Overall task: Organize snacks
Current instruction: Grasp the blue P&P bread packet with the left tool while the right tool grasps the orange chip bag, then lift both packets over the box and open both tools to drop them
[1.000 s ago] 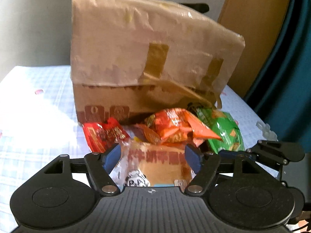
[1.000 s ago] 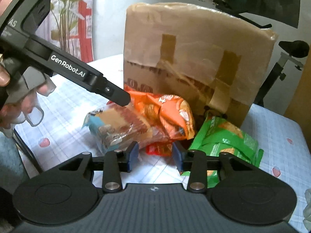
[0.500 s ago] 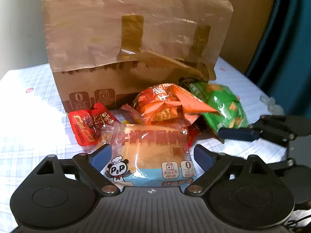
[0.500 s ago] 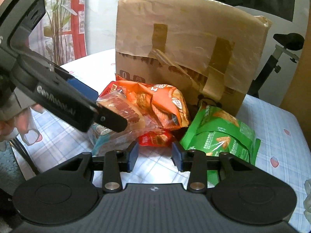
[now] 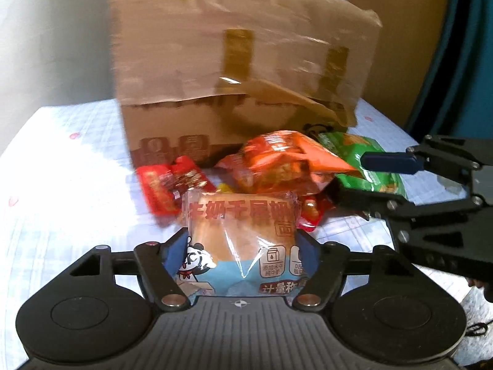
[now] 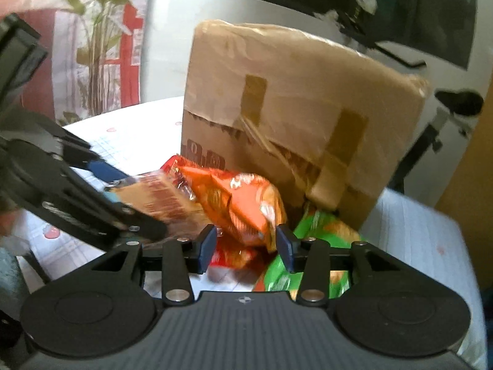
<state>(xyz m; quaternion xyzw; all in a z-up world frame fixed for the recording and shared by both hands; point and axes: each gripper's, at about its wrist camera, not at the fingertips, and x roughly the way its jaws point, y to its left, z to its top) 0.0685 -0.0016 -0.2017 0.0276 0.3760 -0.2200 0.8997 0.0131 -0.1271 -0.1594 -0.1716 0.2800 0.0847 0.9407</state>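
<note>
Left hand-held gripper (image 5: 243,246) closing on bread packet (image 5: 243,225) printed "牛奶千层"; right hand-held gripper (image 6: 245,248) opening around orange bag (image 6: 243,206).

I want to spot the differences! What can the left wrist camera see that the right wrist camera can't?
Only the left wrist view shows the panda drawing on the bread pack, which sits between the closing jaws of the left gripper, and the teal curtain.

Only the right wrist view shows the plant and the right gripper with its jaws opening around the orange bag.

Both show the cardboard box, the orange bag and the green bag.
</note>
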